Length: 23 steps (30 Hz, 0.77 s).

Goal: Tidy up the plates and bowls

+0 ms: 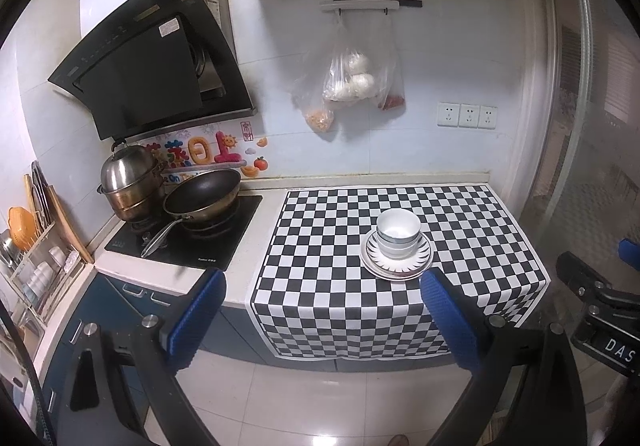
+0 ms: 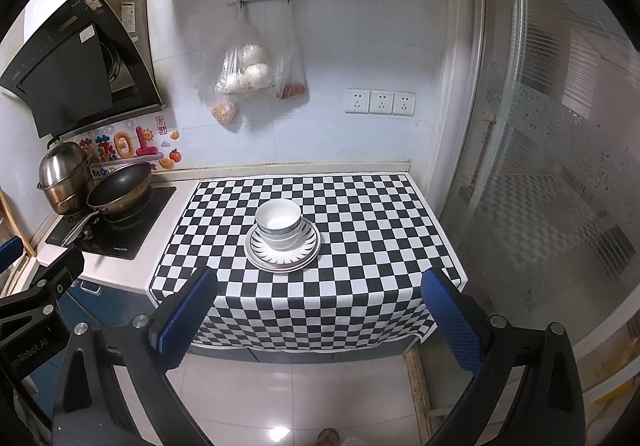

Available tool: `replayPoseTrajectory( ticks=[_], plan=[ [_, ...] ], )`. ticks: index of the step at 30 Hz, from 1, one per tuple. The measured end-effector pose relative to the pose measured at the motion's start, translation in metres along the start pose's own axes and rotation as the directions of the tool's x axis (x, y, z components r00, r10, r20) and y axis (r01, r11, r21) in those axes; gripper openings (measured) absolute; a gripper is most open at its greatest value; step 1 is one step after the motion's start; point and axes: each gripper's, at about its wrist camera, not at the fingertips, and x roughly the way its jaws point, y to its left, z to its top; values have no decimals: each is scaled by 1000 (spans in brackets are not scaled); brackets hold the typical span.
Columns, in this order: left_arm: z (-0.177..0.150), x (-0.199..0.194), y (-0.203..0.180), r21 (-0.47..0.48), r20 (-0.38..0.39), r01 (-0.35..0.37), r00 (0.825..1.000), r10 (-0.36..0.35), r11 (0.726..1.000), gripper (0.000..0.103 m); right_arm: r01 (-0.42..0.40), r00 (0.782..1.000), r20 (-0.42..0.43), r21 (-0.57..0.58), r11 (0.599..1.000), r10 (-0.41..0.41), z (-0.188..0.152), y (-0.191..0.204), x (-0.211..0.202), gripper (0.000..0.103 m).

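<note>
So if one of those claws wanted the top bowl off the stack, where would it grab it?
Probably by the rim of the top bowl, coming down from above with one finger inside and one outside. It sits upright and nested in the bowls beneath, on the plates, so only its rim stands clear. The right gripper is open.

A black-and-white checkered cloth [image 2: 360,246] is spread over the counter; to its left a frying pan [image 1: 202,195] and a steel steamer pot [image 1: 128,181] are set on the stove [image 1: 192,238]; plastic bags [image 1: 352,81] are hung on the far wall.
</note>
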Motion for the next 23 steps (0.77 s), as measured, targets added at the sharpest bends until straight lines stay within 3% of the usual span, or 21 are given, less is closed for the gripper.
replayPoseTrajectory(
  ticks=[23],
  plan=[
    [-2,0,-5,-3,8,-11,1000,11,1000,100,-7,1000,-15,-10,1000,7,-1,-12,8,103]
  ],
)
